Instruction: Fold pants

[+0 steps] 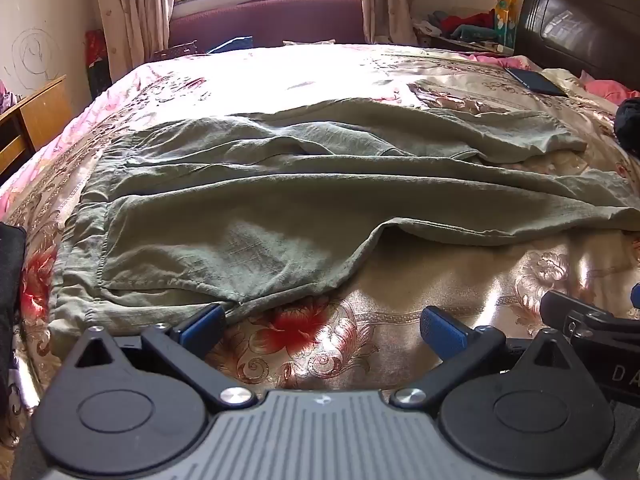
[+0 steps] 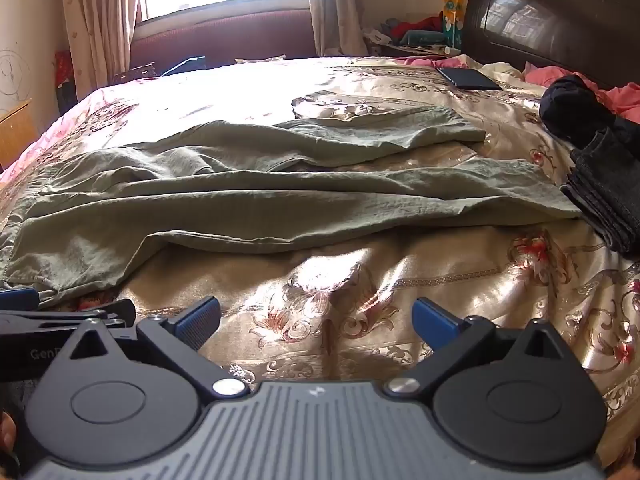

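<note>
Olive-green pants (image 1: pixel 280 200) lie spread sideways across the flowered bedspread (image 1: pixel 400 304), waistband at the left, both legs running to the right. In the right wrist view the same pants (image 2: pixel 280 196) show their two leg ends at the right, one leg behind the other. My left gripper (image 1: pixel 322 326) is open just short of the pants' near edge, its left fingertip close to the waist corner. My right gripper (image 2: pixel 316 320) is open over bare bedspread (image 2: pixel 360 280), nothing between its fingers. Each gripper shows at the edge of the other's view.
A stack of dark folded clothes (image 2: pixel 608 184) lies at the right by the leg ends. A black tablet (image 2: pixel 468 78) rests near the dark headboard (image 2: pixel 560 20). A wooden desk (image 1: pixel 28 120) stands left of the bed. Curtains and a window are behind.
</note>
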